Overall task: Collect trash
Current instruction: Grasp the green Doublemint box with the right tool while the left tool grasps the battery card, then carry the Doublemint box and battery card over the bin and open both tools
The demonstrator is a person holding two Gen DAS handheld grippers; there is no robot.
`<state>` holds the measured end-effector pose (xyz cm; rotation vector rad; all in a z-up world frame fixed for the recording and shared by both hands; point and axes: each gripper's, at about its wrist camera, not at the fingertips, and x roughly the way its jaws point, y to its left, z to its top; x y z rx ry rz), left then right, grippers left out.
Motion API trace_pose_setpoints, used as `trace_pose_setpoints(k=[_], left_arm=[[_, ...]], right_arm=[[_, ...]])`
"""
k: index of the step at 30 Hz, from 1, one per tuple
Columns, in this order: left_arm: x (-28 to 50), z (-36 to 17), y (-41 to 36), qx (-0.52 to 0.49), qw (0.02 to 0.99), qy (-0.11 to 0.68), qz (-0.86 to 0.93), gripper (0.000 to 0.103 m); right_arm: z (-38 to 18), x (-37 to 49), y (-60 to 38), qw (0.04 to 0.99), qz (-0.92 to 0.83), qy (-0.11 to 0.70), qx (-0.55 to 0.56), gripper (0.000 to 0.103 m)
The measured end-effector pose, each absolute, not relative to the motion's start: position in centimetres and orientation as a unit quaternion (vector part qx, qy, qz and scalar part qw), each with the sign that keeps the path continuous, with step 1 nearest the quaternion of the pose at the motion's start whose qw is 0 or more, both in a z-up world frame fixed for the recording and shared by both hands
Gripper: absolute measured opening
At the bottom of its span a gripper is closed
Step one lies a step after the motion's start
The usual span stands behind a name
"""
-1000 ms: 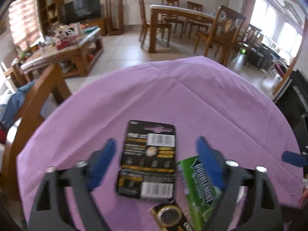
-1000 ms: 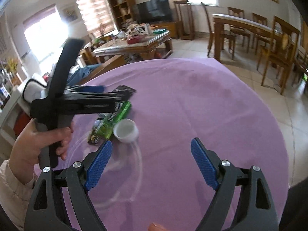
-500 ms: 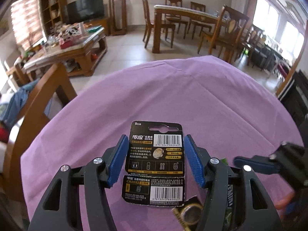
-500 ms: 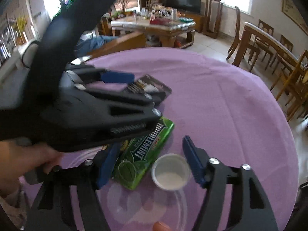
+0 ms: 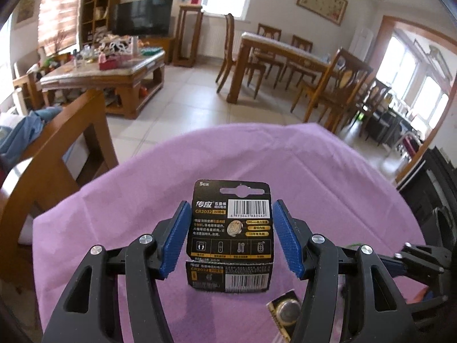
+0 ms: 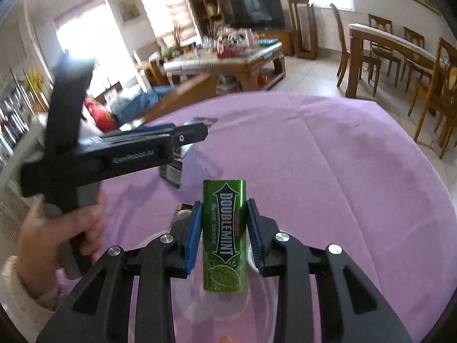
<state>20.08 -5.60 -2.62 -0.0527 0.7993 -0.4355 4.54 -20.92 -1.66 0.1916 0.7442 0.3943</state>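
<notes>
My left gripper [image 5: 231, 237] is shut on a black battery card pack [image 5: 231, 228] and holds it above the purple tablecloth [image 5: 142, 205]. A loose coin battery blister [image 5: 287, 311] lies on the cloth just below it. My right gripper [image 6: 224, 231] is shut on a green Doublemint gum pack [image 6: 225, 234], held upright above the cloth [image 6: 314, 157]. In the right wrist view the left gripper [image 6: 182, 137] shows side-on at the left, with the battery card [image 6: 172, 171] hanging from it. A white cup is mostly hidden behind the right blue pad [image 6: 255, 228].
A wooden chair back [image 5: 57, 154] stands at the table's left edge. Past the table are a cluttered coffee table [image 5: 108, 68], a dining table with chairs [image 5: 285, 57] and a black cabinet [image 5: 428, 188] at the right. The person's left hand [image 6: 57, 237] holds the left gripper's handle.
My left gripper closed on the battery card and lifted it off the cloth. My right gripper moved left, closed on the gum pack and raised it.
</notes>
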Motion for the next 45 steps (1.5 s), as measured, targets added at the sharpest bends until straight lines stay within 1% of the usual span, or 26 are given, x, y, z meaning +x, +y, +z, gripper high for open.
trace_pose_setpoints(k=[5, 10, 13, 19, 25, 28, 36, 45], left_arm=[[18.8, -0.9, -5.9, -0.045, 0.908, 0.340, -0.240, 0.059], [17.2, 0.3, -6.9, -0.058, 0.907, 0.321, -0.265, 0.059], [15.5, 1.1, -8.9, -0.052, 0.900, 0.318, -0.292, 0.059], [10.5, 3.4, -16.0, -0.024, 0.882, 0.307, -0.358, 0.059], [4.5, 5.8, -25.9, 0.012, 0.857, 0.284, -0.430, 0.059], [1.3, 6.0, -31.1, 0.028, 0.841, 0.277, -0.464, 0.059], [-5.6, 4.0, -43.4, 0.054, 0.789, 0.284, -0.543, 0.059], [-11.5, -0.3, -55.5, 0.076, 0.736, 0.307, -0.598, 0.059]], right_arm=[[-0.1, 1.7, -23.9, 0.919, 0.187, 0.316, 0.142, 0.030], [1.4, -1.2, -27.1, 0.930, 0.171, 0.278, 0.166, 0.030], [2.4, -2.9, -29.8, 0.938, 0.153, 0.258, 0.173, 0.030], [3.2, -6.4, -36.9, 0.949, 0.102, 0.223, 0.200, 0.030], [2.8, -10.7, -44.6, 0.954, 0.032, 0.186, 0.232, 0.030], [2.4, -12.9, -48.2, 0.954, -0.002, 0.168, 0.249, 0.030], [0.4, -19.3, -56.2, 0.946, -0.088, 0.132, 0.283, 0.030], [-3.6, -24.7, -62.3, 0.925, -0.166, 0.116, 0.323, 0.030]])
